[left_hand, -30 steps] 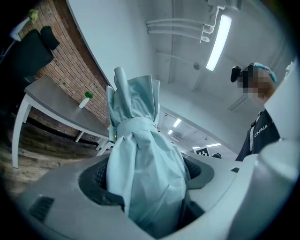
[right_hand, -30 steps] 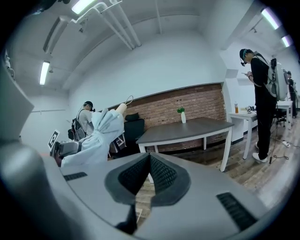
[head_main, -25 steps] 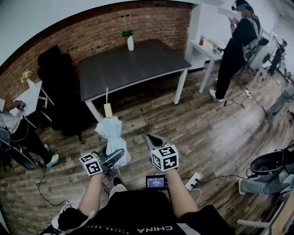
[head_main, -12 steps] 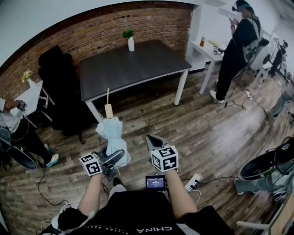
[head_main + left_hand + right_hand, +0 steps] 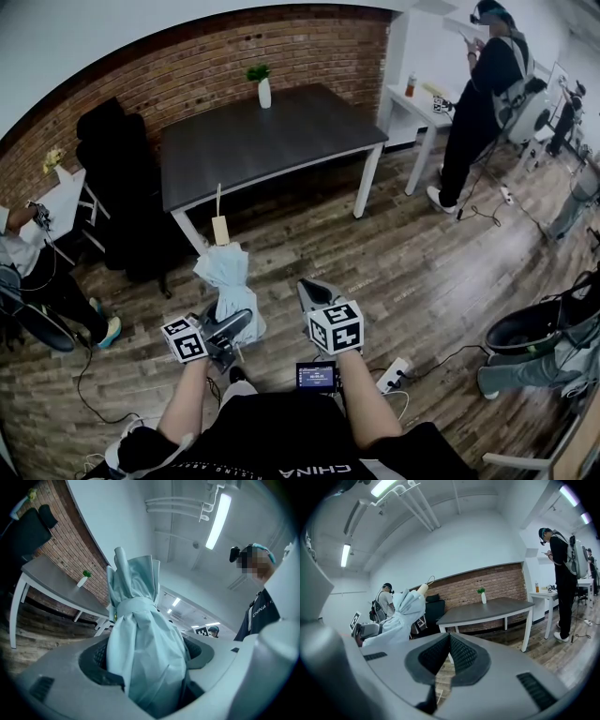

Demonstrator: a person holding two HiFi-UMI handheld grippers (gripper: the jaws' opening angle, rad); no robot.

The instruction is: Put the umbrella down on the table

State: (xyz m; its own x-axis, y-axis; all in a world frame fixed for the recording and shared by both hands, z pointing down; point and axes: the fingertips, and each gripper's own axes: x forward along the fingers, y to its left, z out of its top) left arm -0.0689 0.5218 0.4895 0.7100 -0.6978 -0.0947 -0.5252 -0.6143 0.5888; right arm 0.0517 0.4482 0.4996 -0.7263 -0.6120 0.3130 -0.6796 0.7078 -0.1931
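Note:
A folded light-blue umbrella (image 5: pixel 225 272) with a tan handle (image 5: pixel 220 226) stands out forward from my left gripper (image 5: pixel 231 324). The jaws are shut on its cloth bundle (image 5: pixel 140 644), which fills the space between the dark pads (image 5: pixel 96 660). The umbrella is over the wooden floor, short of the dark grey table (image 5: pixel 272 131). My right gripper (image 5: pixel 314 291) is to the umbrella's right, apart from it. Its pads (image 5: pixel 461 653) meet at the tip with nothing between them. The right gripper view shows the umbrella (image 5: pixel 401 611) at left and the table (image 5: pixel 487 609) ahead.
A white vase with a plant (image 5: pixel 263 89) stands at the table's far edge. Black chairs (image 5: pixel 117 178) are left of the table. A person (image 5: pixel 483 84) stands by a white side table (image 5: pixel 417 98) at right. Another person (image 5: pixel 28 262) is at left. A power strip (image 5: pixel 394 370) lies on the floor.
Both grippers and the umbrella have kept their places. Only the person and chair at the lower right edge have shifted a little.

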